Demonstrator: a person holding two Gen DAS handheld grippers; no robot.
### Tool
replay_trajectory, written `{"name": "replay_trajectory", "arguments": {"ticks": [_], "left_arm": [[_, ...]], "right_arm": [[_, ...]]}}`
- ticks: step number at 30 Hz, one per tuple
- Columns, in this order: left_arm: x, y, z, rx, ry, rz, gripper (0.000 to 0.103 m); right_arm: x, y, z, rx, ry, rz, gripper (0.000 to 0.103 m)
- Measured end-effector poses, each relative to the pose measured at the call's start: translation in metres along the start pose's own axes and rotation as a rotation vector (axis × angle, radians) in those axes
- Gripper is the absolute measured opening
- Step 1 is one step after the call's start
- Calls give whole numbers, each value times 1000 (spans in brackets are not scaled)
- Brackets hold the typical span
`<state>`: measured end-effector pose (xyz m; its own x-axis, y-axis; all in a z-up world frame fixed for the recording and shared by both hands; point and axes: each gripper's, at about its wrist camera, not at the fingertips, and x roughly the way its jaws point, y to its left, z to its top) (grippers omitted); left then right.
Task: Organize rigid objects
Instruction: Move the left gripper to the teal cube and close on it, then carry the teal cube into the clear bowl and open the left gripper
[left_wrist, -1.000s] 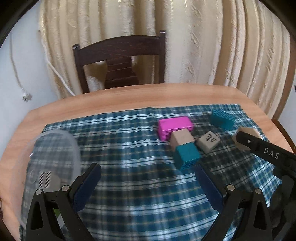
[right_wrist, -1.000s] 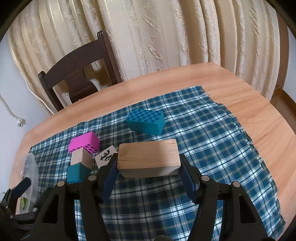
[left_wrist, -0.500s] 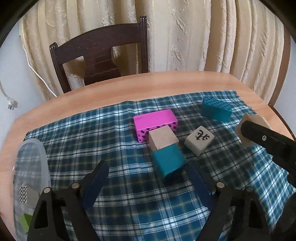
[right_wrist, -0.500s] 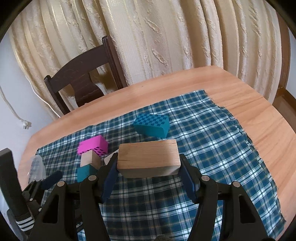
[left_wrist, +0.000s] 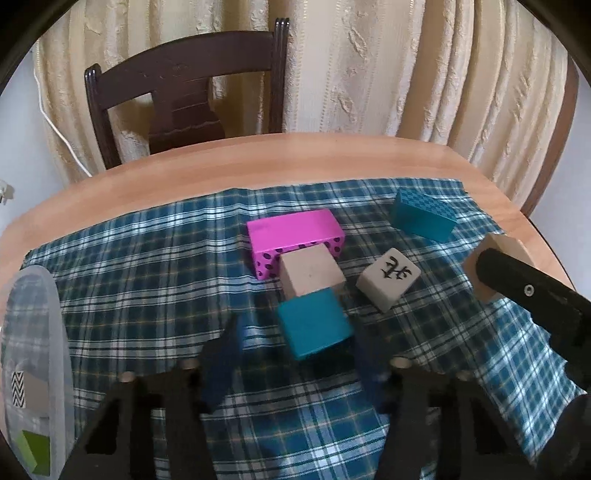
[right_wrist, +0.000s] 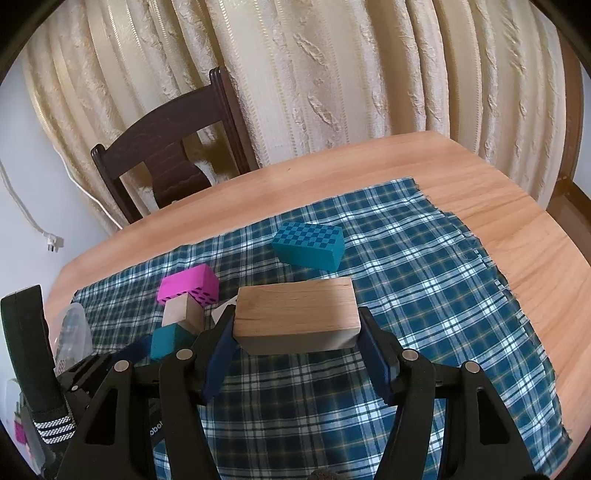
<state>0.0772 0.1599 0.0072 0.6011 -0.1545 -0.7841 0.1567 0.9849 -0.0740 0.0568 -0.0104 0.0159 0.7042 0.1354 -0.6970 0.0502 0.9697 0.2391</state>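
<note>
Right tool is clamped on a plain wooden block, held above the plaid cloth at lower centre of the right wrist frame. Left tool is spread apart, blurred, its fingers flanking a teal cube at lower centre of the left wrist frame. Touching the cube, a beige cube and pink dotted block are seen behind it, a glyph tile right, a checkered teal block upper right, a clear container at the left edge of the desk.

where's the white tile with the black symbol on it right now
In the left wrist view the white tile lies on the plaid cloth, right of the plain wooden cube and nearer than the checkered teal block.
</note>
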Motion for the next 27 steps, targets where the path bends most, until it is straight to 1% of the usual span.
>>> {"name": "replay_trajectory", "arguments": {"ticks": [2,11,21,27], "left_arm": [[-1,-2,-1,6,-6,-13,39],[-17,4,-4,-9,-48,-2,39],[-46,16,0,-34,-140,78,39],[-66,35,1,-83,-195,135,39]], "right_arm": [[0,0,0,0,1,0,64],[0,1,0,0,0,2,64],[0,2,-1,-2,1,3,64],[2,8,-1,-13,2,8,63]]}}
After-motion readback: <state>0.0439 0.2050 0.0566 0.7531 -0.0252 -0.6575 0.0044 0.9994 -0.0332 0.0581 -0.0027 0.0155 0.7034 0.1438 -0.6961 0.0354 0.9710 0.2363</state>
